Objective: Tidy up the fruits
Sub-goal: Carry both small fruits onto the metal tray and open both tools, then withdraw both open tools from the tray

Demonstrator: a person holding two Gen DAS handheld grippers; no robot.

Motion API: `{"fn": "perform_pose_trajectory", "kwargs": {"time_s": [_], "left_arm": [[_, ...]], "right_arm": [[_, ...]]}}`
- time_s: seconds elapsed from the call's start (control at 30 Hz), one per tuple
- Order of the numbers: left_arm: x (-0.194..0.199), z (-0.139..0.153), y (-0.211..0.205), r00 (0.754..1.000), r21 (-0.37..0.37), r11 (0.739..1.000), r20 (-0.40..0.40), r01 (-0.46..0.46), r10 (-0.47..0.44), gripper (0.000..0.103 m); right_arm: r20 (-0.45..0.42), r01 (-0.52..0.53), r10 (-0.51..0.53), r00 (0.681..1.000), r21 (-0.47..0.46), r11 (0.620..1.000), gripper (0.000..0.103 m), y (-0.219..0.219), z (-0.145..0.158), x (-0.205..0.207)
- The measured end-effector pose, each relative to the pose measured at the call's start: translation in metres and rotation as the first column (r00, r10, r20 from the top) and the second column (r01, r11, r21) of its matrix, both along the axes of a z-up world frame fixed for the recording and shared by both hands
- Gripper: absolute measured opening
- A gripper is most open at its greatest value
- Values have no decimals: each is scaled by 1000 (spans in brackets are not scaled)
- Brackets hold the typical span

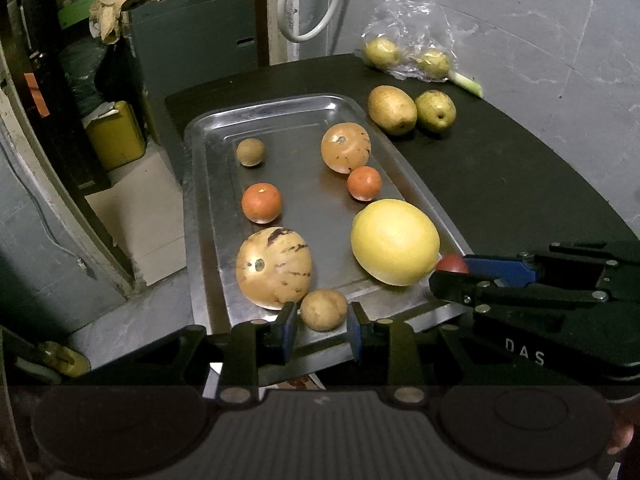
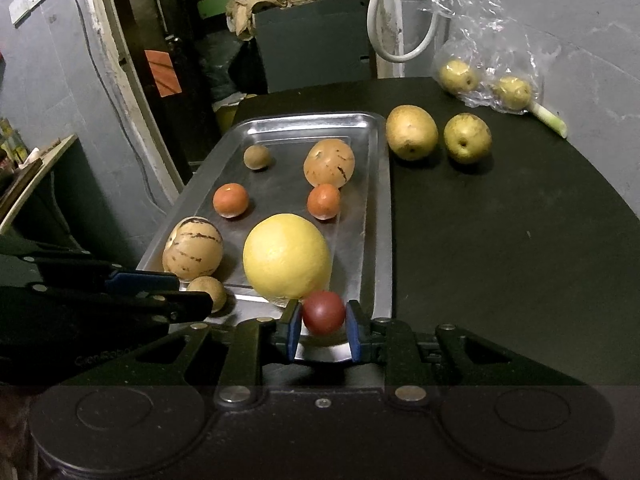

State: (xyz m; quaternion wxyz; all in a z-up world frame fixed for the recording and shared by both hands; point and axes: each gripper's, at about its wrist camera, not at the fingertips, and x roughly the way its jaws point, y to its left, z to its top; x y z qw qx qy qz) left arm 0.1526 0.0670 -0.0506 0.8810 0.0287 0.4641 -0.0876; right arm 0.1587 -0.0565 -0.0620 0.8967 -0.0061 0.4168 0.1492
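Note:
A steel tray (image 1: 192, 200) on the black table (image 1: 500, 184) holds two striped pale melons (image 1: 273, 267), two orange fruits (image 1: 261, 202), a big yellow round fruit (image 1: 395, 242) and a small brown fruit (image 1: 250, 152). My left gripper (image 1: 322, 330) is shut on another small brown fruit (image 1: 324, 310) at the tray's near rim. Its blue pads touch both sides. My right gripper (image 2: 323, 330) is shut on a dark red fruit (image 2: 323, 312) over the tray's near right corner (image 2: 384, 220), just in front of the yellow fruit (image 2: 287, 262). The red fruit (image 1: 452, 264) also peeks out in the left wrist view.
Two yellow-green pears (image 1: 392, 110) lie on the table right of the tray. Behind them is a clear plastic bag (image 1: 404, 56) with two more pears and a green stalk. The table's right half (image 2: 520, 240) is bare. Left of the table is a drop to the floor, boxes and a yellow can (image 1: 116, 136).

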Motion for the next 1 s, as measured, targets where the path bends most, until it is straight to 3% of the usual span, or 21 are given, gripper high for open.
{"fn": "perform_pose_trajectory", "kwargs": {"time_s": [0.1, 0.3, 0.47, 0.73, 1.0], "left_arm": [[-1, 1, 1, 1000, -1, 1000, 0, 3, -3, 33], [-5, 6, 4, 1000, -7, 1000, 9, -6, 6, 52], [-13, 13, 13, 999, -24, 999, 18, -43, 43, 72], [-27, 22, 28, 992, -40, 991, 0, -127, 127, 102], [-32, 35, 36, 988, -53, 988, -41, -148, 146, 102]], "right_arm": [[0, 7, -7, 1000, -3, 1000, 30, 1, 1, 0], [8, 21, -21, 1000, -26, 999, 46, -1, 7, -5], [20, 43, -42, 999, -51, 998, 73, -10, 18, -12], [-4, 31, -31, 1000, -98, 995, 102, -21, 34, -26], [-71, -45, 33, 997, -172, 984, 102, -18, 44, -40]]}}
